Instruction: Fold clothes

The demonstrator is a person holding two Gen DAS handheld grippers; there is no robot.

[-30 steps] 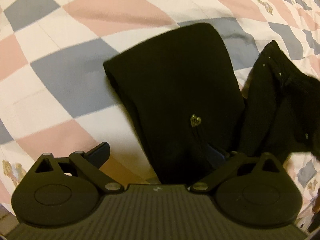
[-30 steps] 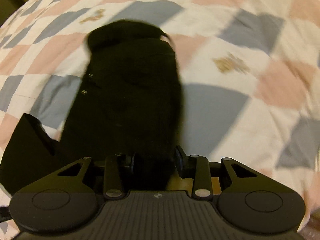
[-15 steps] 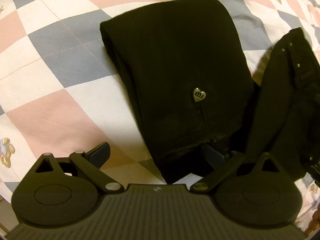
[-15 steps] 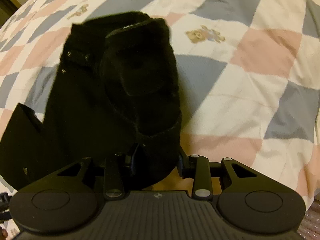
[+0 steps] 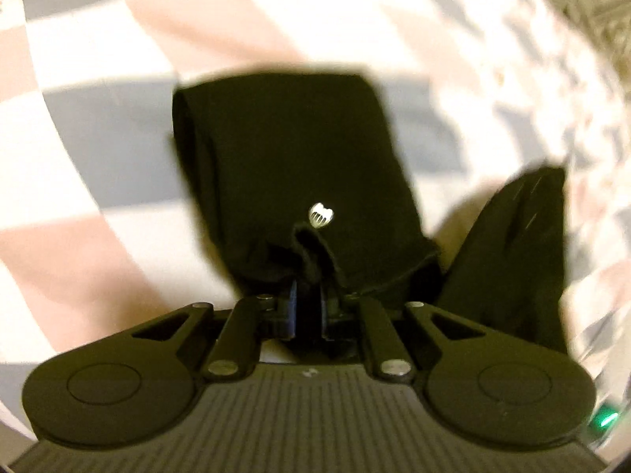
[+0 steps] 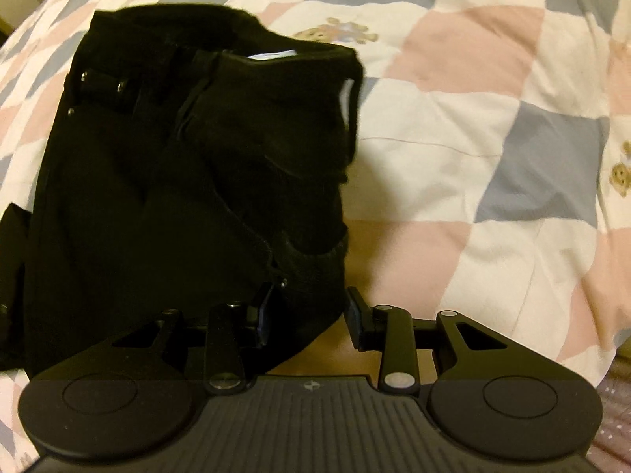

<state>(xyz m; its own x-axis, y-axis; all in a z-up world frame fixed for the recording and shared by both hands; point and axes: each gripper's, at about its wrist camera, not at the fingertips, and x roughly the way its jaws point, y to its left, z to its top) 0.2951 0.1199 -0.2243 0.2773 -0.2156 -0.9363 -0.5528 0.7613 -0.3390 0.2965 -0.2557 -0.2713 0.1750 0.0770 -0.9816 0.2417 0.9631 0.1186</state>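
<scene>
Fingers of the left gripper (image 5: 307, 307) are pressed close together and clamped on a bunched fold at the near hem of the black trousers (image 5: 292, 149), which rise from the grip toward 12 o'clock in the left wrist view. That part of the cloth is a folded leg, rounded along its far and 9 o'clock edges, with a small silver heart charm (image 5: 321, 215) pinned just beyond the pinched fold. A second dark flap of the same garment stands at 3 o'clock, apart from the leg, with pale bedding showing between them. This view is blurred, so finer detail of the cloth cannot be told. Beneath everything lies a quilt (image 5: 98, 126) on a bed, checked in pink, grey and white squares. At the right gripper (image 6: 308, 313) the fingers stand apart, a wide gap between them; the lower corner of the trousers (image 6: 177, 197) hangs down into that gap and touches the left-side finger (image 6: 263, 311), while the other finger (image 6: 357, 323) stands clear of the cloth. In the right wrist view the waistband end of the garment lies toward 11 o'clock, with metal rivets (image 6: 84, 76) along it and a white label (image 6: 272, 54) showing inside the opening. The quilt (image 6: 493, 126) fills the 3 o'clock side, printed with small teddy bears (image 6: 335, 30) at 12 o'clock.
</scene>
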